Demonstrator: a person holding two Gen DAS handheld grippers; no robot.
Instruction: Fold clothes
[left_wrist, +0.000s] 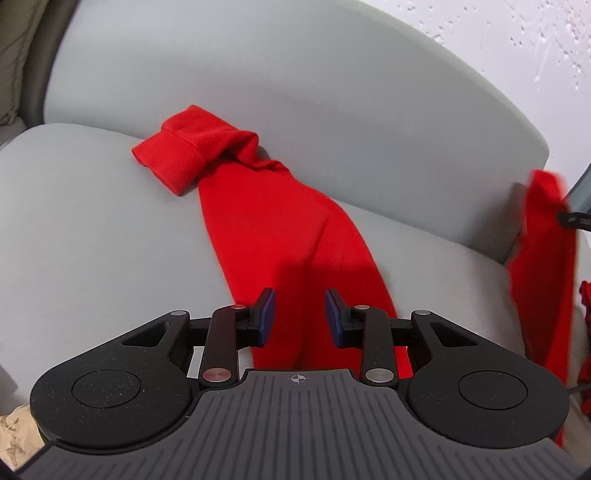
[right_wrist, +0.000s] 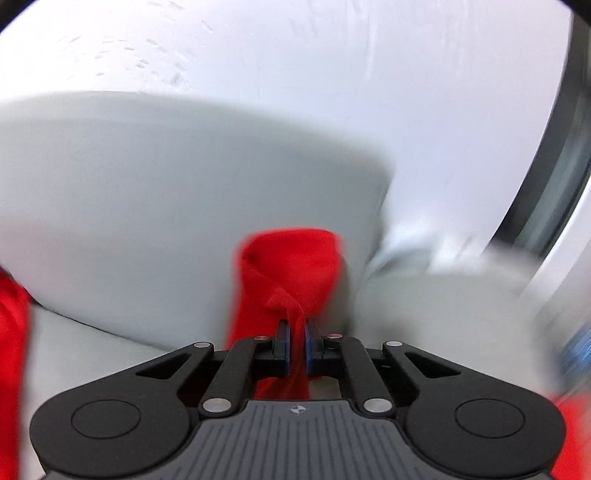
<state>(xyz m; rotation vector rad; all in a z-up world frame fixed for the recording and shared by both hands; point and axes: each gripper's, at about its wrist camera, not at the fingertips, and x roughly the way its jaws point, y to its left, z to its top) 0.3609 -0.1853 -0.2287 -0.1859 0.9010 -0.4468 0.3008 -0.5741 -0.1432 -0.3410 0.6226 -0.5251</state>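
Left hand-held gripper spread wide, empty, right hand-held gripper pinching blurred red garment

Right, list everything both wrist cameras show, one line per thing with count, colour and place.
red garment: one as far as the views show, red, one long part with a cuff stretched across the seat, another part hanging at the sofa's right end
sofa: one, light grey, seat cushion under the garment, backrest behind it
wall: one, white, behind the sofa
pillow: one, beige, far left edge, partly cut off
dark frame: one, dark grey, right edge of the right wrist view, blurred, cannot tell what it is
left gripper: one, black with blue pads, open above the red garment
right gripper: one, black with blue pads, shut on a bunched fold of the red garment
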